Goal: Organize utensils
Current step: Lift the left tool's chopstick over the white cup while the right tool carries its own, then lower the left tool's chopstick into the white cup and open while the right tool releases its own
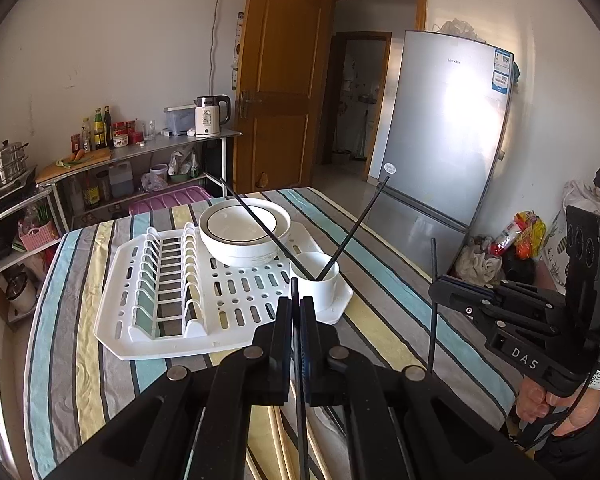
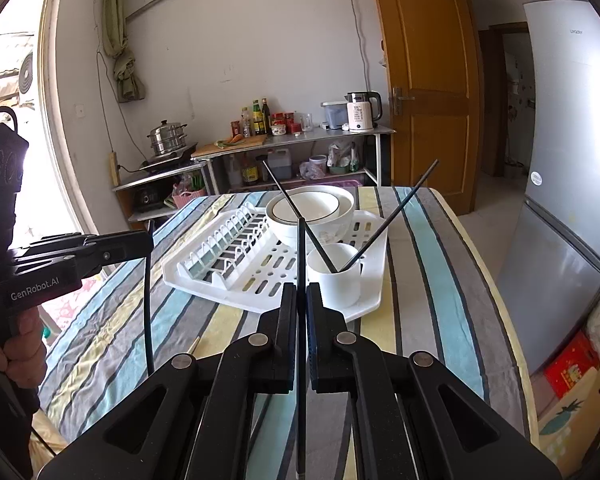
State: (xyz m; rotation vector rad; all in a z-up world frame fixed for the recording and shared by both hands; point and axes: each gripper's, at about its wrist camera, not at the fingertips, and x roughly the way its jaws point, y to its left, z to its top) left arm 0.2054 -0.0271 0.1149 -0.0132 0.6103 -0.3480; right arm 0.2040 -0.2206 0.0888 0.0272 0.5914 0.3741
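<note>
My left gripper point(image 1: 296, 300) is shut on a thin black chopstick point(image 1: 294, 286) that stands upright between its fingers, above the striped table. My right gripper point(image 2: 301, 286) is likewise shut on a black chopstick point(image 2: 301, 240). Each gripper shows in the other's view: the right gripper point(image 1: 440, 286) with its chopstick point(image 1: 434, 260), the left gripper point(image 2: 150, 242) with its chopstick point(image 2: 148, 320) hanging down. Just beyond both stands a white cup point(image 1: 320, 292) point(image 2: 336, 288) at the near right corner of the white dish rack point(image 1: 180, 340) point(image 2: 236, 300). Two black chopsticks point(image 1: 260, 224) point(image 2: 400, 204) lean apart in it.
Stacked white bowls point(image 1: 244, 248) point(image 2: 292, 236) sit on the rack behind the cup. Pale wooden sticks point(image 1: 278, 440) point(image 2: 194, 346) lie on the striped tablecloth point(image 1: 80, 320) under the grippers. A silver fridge point(image 1: 440, 140) stands right of the table, a cluttered shelf point(image 2: 292, 140) behind it.
</note>
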